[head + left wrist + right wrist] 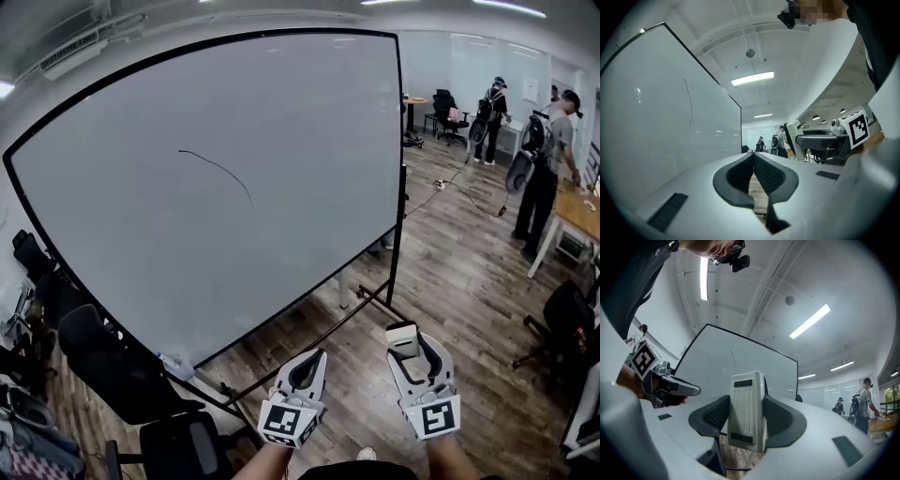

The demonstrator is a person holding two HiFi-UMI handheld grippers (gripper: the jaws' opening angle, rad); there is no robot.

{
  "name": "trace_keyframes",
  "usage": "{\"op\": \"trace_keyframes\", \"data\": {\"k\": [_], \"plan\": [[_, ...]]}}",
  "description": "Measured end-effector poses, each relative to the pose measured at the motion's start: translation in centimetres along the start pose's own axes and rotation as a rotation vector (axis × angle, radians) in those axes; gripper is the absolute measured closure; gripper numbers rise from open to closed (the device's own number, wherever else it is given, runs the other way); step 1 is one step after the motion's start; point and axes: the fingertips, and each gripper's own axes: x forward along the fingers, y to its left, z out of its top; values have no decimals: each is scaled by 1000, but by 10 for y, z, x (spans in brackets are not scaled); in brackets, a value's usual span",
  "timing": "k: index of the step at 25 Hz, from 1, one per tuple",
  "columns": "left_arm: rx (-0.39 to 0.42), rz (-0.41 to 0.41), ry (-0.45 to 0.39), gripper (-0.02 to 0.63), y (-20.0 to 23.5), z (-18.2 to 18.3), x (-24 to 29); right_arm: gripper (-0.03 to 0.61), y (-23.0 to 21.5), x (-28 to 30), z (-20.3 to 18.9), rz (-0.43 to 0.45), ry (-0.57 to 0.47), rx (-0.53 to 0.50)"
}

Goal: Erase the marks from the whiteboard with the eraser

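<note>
The white eraser [747,411] sits clamped lengthwise between the dark pads [715,414] of the right gripper [749,404], poking past their tips. Ahead of those tips and to the left, the whiteboard [281,244] carries one thin curved mark [220,169]. Alongside, the left gripper [753,159] has its jaws pressed together on nothing

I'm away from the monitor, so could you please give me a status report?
Right gripper shut on white ribbed plastic eraser. Left gripper shut, empty. Thin curved black line unerased on large black-framed whiteboard. Nothing seen between eraser and board.
</note>
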Motion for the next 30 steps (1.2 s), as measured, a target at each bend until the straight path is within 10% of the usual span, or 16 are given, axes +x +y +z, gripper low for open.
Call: {"op": "trace_keyframes", "data": {"k": [30], "plan": [[77, 347, 30, 594, 138, -11, 10, 325, 11, 180, -9, 281, -137, -36]]}}
